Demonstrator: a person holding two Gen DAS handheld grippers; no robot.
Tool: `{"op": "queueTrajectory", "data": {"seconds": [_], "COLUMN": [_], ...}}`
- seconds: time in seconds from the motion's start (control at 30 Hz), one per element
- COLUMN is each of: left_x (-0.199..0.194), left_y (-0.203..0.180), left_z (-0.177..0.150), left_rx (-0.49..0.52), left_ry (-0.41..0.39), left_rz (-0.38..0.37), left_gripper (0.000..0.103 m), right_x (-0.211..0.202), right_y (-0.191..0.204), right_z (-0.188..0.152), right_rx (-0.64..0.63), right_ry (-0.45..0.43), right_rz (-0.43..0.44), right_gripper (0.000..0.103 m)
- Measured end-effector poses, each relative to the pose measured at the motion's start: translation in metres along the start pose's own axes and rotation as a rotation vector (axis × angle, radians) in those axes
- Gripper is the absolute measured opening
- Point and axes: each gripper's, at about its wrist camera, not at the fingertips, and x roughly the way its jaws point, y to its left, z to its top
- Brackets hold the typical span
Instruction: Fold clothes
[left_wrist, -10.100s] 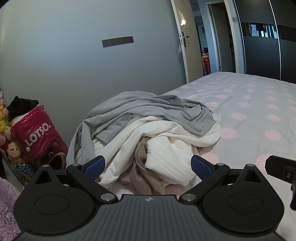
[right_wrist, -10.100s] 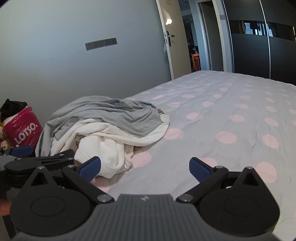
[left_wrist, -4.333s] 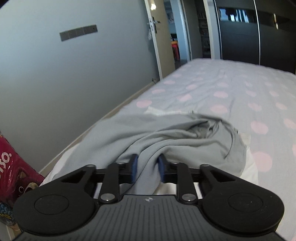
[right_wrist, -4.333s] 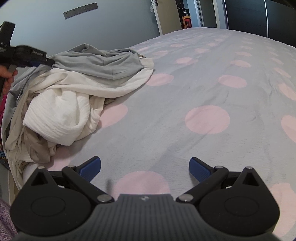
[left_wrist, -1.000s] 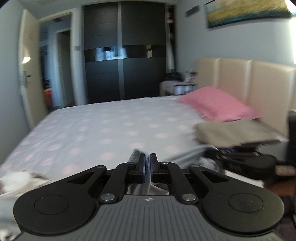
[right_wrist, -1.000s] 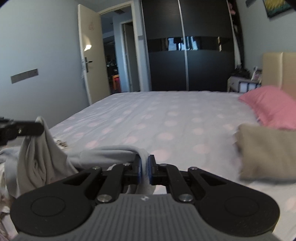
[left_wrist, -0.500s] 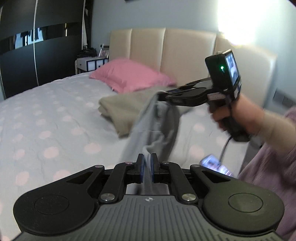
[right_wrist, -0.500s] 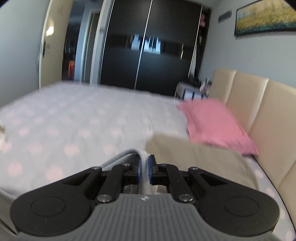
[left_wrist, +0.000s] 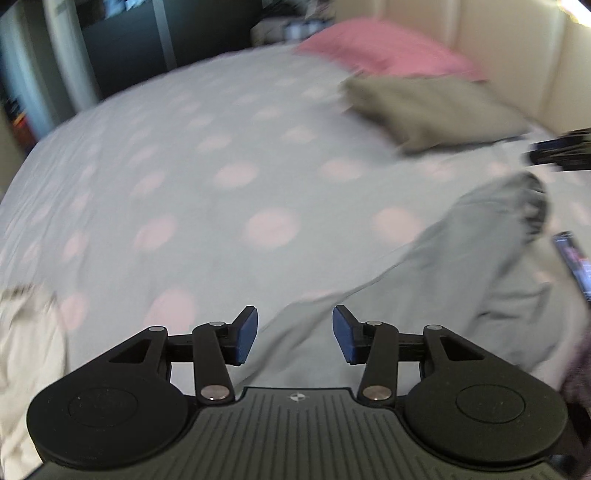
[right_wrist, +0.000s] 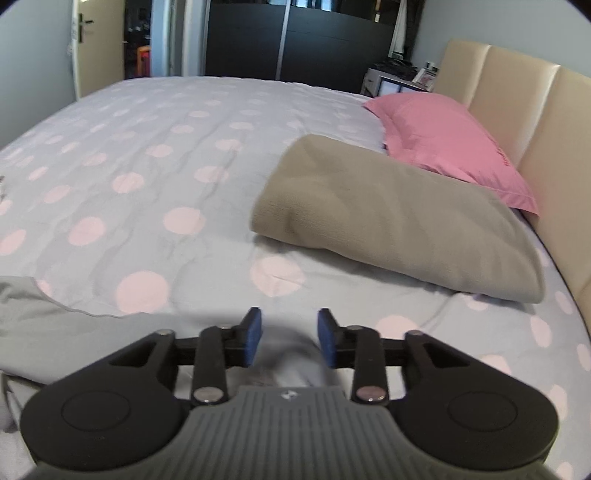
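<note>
Garment, grey soft jersey (left_wrist: 476, 266), 1 item, laid on dotted grey bedsheet (right_wrist: 155, 155). Left gripper (left_wrist: 294, 334) and right gripper (right_wrist: 289, 336): jaws just parted, holding nothing. Next: spread flat.

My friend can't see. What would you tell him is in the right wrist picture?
The right gripper is open just above a rumpled grey garment lying on a grey bedspread with pink dots. Farther up the bed are a folded tan cloth and a pink pillow against a cream padded headboard.
</note>
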Motion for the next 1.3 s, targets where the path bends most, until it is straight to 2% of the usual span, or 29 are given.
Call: {"op": "queueTrajectory", "data": {"seconds": [0.13,0.33,0.5,0.6,0.8,0.87,1.03,1.1,1.3], "left_x": [0.026,0.06,0.076,0.083,0.095,0.097,0.097,0.097,0.098], "left_y": [0.026,0.04,0.049,0.051,0.056,0.058,0.056,0.055,0.056], "left_z": [-0.015,-0.033,-0.036,-0.035,-0.033,-0.032,-0.033,-0.033,-0.033], "left_rx": [-0.041,-0.027,-0.073,-0.05,-0.071,-0.084,-0.086,-0.088,-0.105], "left_ry": [0.078,0.164,0.168,0.165,0.19,0.194,0.192,0.193,0.198], "left_rz": [0.036,0.041,0.018,0.002,-0.009,-0.013,-0.005,-0.002,0.002], "left_gripper": [0.043,0.043,0.043,0.043,0.043,0.043,0.043,0.043,0.043], "right_x": [0.006,0.038,0.079,0.096,0.12,0.122,0.119,0.117,0.111], "right_y": [0.016,0.045,0.049,0.052,0.071,0.075,0.075,0.071,0.053], "right_z": [0.004,0.017,0.022,0.021,0.014,0.009,-0.01,-0.018,-0.029], "right_rx": [-0.063,-0.166,-0.194,-0.231,-0.261,-0.281,-0.277,-0.28,-0.228], "right_ry": [-0.007,0.053,0.085,0.097,0.185,0.211,0.279,0.301,0.371], "right_rz": [0.065,0.15,0.176,0.213,0.256,0.263,0.282,0.278,0.288], "right_gripper": [0.049,0.05,0.047,0.047,0.054,0.063,0.066,0.072,0.073]}}
